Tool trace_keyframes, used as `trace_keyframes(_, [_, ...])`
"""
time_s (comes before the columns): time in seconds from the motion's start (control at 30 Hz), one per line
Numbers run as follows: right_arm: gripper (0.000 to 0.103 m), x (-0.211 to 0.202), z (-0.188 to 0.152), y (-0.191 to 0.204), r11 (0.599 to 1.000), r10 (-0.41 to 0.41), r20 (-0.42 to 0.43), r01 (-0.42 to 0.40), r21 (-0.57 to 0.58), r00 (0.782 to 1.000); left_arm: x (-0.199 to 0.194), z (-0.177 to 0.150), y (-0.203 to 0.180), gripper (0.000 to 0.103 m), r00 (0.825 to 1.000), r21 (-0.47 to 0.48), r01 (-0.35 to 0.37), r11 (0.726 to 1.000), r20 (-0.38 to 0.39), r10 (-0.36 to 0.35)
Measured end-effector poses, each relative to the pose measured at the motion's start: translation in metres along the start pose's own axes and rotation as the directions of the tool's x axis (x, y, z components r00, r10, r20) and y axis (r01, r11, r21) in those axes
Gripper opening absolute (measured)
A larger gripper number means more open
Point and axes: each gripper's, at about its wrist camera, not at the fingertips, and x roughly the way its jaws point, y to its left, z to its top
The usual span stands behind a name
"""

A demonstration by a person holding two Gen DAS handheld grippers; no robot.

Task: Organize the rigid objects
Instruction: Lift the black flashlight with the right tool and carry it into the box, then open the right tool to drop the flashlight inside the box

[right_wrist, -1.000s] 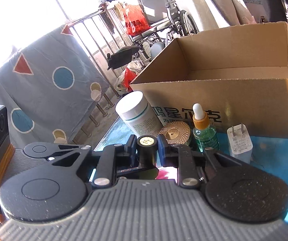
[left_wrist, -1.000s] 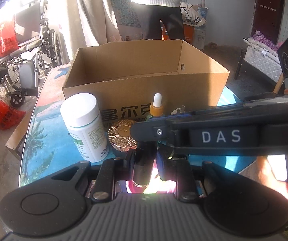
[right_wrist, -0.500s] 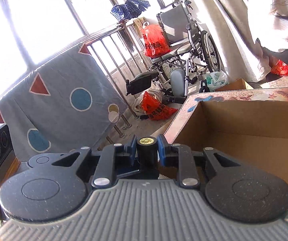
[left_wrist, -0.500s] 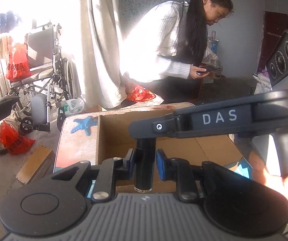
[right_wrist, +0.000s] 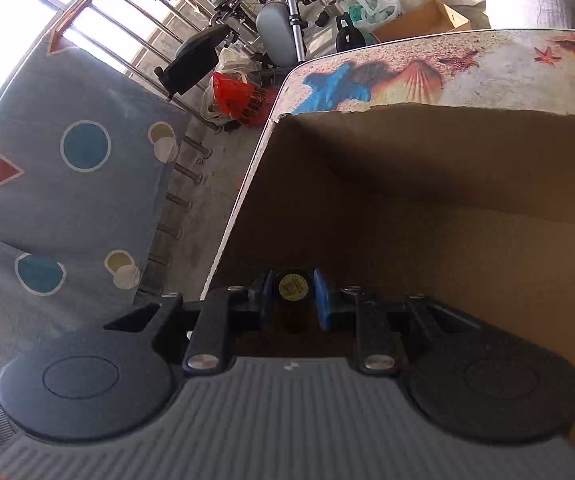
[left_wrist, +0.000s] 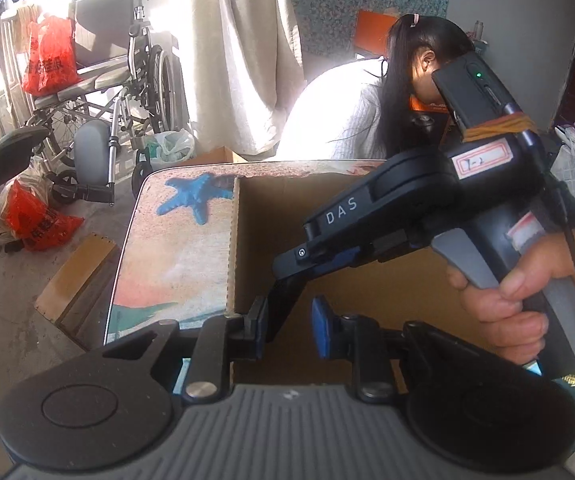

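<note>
text: "DAS" on right gripper [left_wrist: 287, 300] arm (white capitals) | white label [left_wrist: 483, 162] above it: handwriting, roughly "1-2", unclear | red bag [left_wrist: 49, 56] left of it: dark print, unreadable

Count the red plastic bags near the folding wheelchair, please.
2. One red plastic bag sits on the seat of the folding wheelchair; the other lies on the concrete floor below it. More may be hidden behind the curtain.
</note>
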Motion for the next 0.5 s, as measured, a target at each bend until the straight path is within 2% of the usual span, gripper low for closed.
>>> trace_keyframes(0.13, [0.023,0.031,0.025,-0.002,0.999,-0.053,-0.051,0.053,-0.010,0.997,-0.008,-0.002,0.007,0.027,1.000,-0.017,-0.019,1.000,0.016,0.019])
trace_keyframes(0.2, [0.024,0.039,0.036,0.000,0.997,-0.080,-0.037,0.079,-0.023,0.996,-0.012,-0.003,0.009,0.030,0.999,-0.034,-0.028,0.999,0.019,0.029])
trace_keyframes(0.27, [0.034,0.041,0.048,0.002,0.994,-0.108,-0.010,0.108,-0.033,0.994,-0.015,-0.003,0.014,0.031,0.999,-0.049,-0.044,0.998,0.023,0.045])
trace_keyframes(0.33, [0.051,0.036,0.054,0.003,0.992,-0.117,0.031,0.118,-0.033,0.993,-0.017,-0.004,0.019,0.033,0.998,-0.063,-0.051,0.997,0.020,0.053])
trace_keyframes(0.5, [0.053,-0.008,0.044,0.008,0.996,-0.073,0.093,0.077,-0.036,0.993,-0.020,-0.011,0.027,0.037,0.998,-0.103,-0.062,0.993,0.001,0.063])
